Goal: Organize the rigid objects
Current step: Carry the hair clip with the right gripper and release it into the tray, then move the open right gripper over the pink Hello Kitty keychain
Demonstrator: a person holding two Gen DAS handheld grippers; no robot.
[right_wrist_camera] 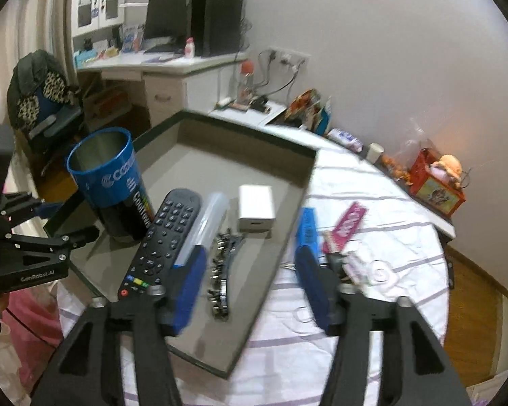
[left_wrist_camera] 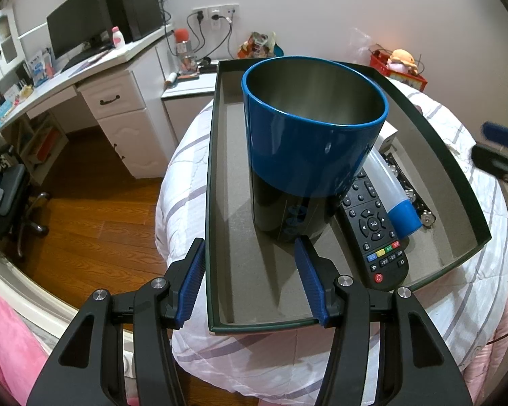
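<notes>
A dark-rimmed tray [left_wrist_camera: 233,203] [right_wrist_camera: 220,155] lies on the striped quilt. A blue-and-black cup [left_wrist_camera: 315,142] [right_wrist_camera: 111,176] stands upright in it. Beside the cup lie a black remote [left_wrist_camera: 376,233] [right_wrist_camera: 162,237], a clear tube with a blue cap [left_wrist_camera: 393,189] [right_wrist_camera: 203,226], a studded metal clip [right_wrist_camera: 220,270] and a white box [right_wrist_camera: 256,208]. My left gripper [left_wrist_camera: 250,270] [right_wrist_camera: 67,221] is open and straddles the tray's near left corner, one finger outside the wall and one inside. My right gripper [right_wrist_camera: 250,257] hangs open above the clip, holding nothing.
On the quilt right of the tray lie a blue item [right_wrist_camera: 307,226], a pink packet [right_wrist_camera: 347,223] and white plastic bits [right_wrist_camera: 372,270]. A red basket with a plush toy [right_wrist_camera: 437,186] stands behind. A desk [left_wrist_camera: 84,77] and chair [left_wrist_camera: 6,196] are on the left.
</notes>
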